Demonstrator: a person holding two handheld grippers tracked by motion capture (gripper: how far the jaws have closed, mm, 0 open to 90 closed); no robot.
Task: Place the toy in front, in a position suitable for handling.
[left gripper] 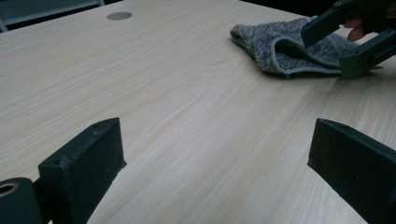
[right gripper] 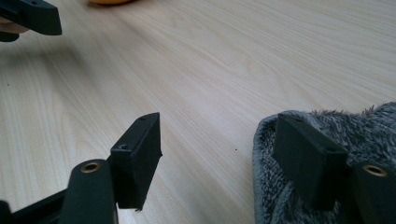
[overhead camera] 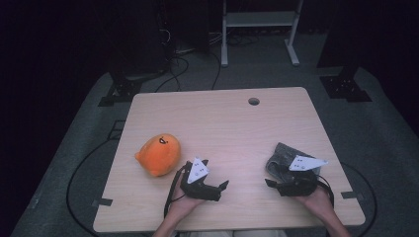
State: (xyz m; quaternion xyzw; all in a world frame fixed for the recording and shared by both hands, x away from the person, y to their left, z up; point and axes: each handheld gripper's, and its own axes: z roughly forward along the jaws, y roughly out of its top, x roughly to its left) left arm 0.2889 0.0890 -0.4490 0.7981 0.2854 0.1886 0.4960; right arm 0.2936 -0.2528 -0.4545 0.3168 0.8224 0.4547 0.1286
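Seen from above, one grey cloth (overhead camera: 282, 157) lies bunched near the surface's (overhead camera: 237, 123) right edge, its long axis running from near to far, beside the right tool (overhead camera: 269, 183). One orange plush toy (overhead camera: 158, 154) sits at left, next to the left tool (overhead camera: 225, 185). The right gripper view shows one jaw over the cloth, jaws wide. Both tools gape open, holding nothing.

Each hand carries a black gripper with 2 blocky jaws, the left gripper (overhead camera: 223, 184) at lower centre, the right gripper (overhead camera: 267, 181) at lower right. Both bear a grey three-cornered plate (dotted with small marks), brass-ringed screw holes and a trailing black cable.
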